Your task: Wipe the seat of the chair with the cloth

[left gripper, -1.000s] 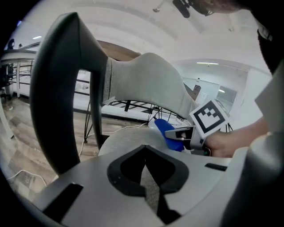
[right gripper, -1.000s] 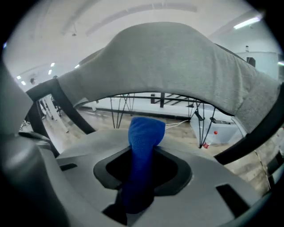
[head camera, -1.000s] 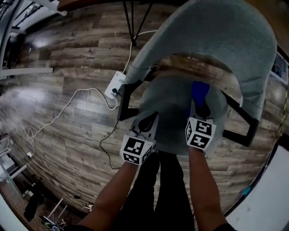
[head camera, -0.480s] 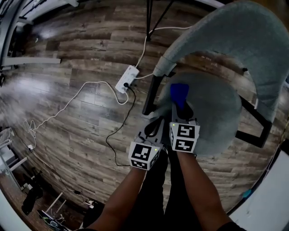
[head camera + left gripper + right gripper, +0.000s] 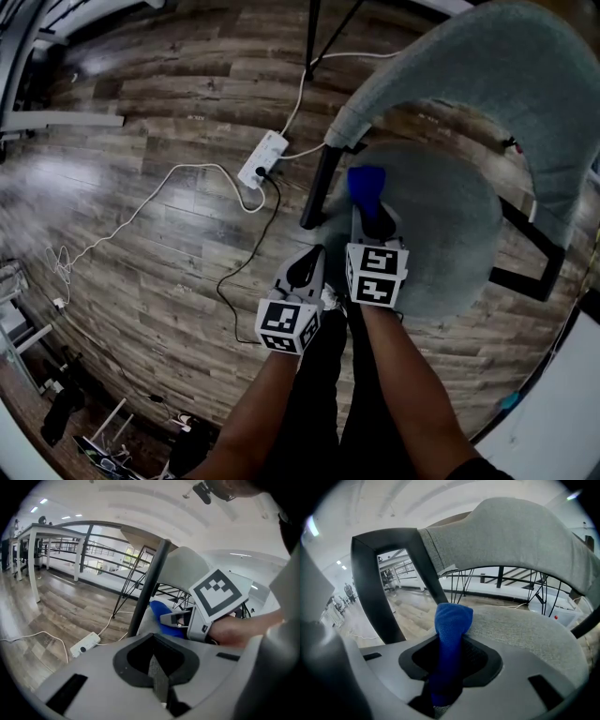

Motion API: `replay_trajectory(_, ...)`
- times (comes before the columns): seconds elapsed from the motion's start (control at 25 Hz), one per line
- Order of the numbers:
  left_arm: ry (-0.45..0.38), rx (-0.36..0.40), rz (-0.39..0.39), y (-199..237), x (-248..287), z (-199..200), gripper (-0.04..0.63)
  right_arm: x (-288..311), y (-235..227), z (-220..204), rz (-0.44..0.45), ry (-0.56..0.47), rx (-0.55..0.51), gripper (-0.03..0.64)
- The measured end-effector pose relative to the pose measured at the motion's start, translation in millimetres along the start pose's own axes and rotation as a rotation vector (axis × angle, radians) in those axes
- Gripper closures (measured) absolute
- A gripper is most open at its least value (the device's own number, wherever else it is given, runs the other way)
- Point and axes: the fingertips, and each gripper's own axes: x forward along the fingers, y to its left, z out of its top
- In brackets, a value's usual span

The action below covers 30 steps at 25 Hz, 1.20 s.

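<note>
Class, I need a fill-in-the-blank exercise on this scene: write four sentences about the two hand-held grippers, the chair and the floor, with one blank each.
1. The right hand-held gripper is shut on a ____ cloth.
2. The cloth is over the ____ of the grey chair.
3. The left hand-held gripper, jaws together, holds ____.
4. A white power strip lies on the ____ floor.

Missing words: blue; seat; nothing; wooden.
</note>
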Motion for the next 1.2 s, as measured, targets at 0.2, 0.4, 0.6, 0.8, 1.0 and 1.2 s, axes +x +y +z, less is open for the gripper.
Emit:
replay_trajectory(0.2, 0.021, 0.026, -0.028, -8.7, 2.1, -1.6, 0.594, -5.3, -16.0, -5.7, -0.039, -0.009, 0.023, 0.486)
replay_trajectory(0.4, 0.039, 0.037, -0.056, -20.2, 8.1, -7.1, 0.594, -12.4, -31.3, -10.6, -0.07, -0.017, 0.051, 0.486)
replay_trajectory(0.6, 0.046, 0.073, -0.064, -26.4, 12.7, -7.3, 0.594, -20.5, -46.5, -16.4, -0.104, -0.027, 0.071, 0.488)
replay_trajectory(0.8, 0.059, 0.098, -0.084, -34.7, 15.8, -5.4, 0.594, -29.7, -64.1, -25.4, -0.135, -0.02, 0.098, 0.486)
replay_trajectory(1.0, 0.071, 0.124, -0.113, -48.3, 22.2, -5.6, 0.594, -38.8, -85.3, -32.4, -0.164, -0.018, 0.127, 0.486)
replay_trajectory(1.2, 0.085, 0.113, -0.135, -60.0, 23.3, -11.6, 0.594, -50.5, -104.8, -40.0, -0.209, -0.02, 0.12, 0.486)
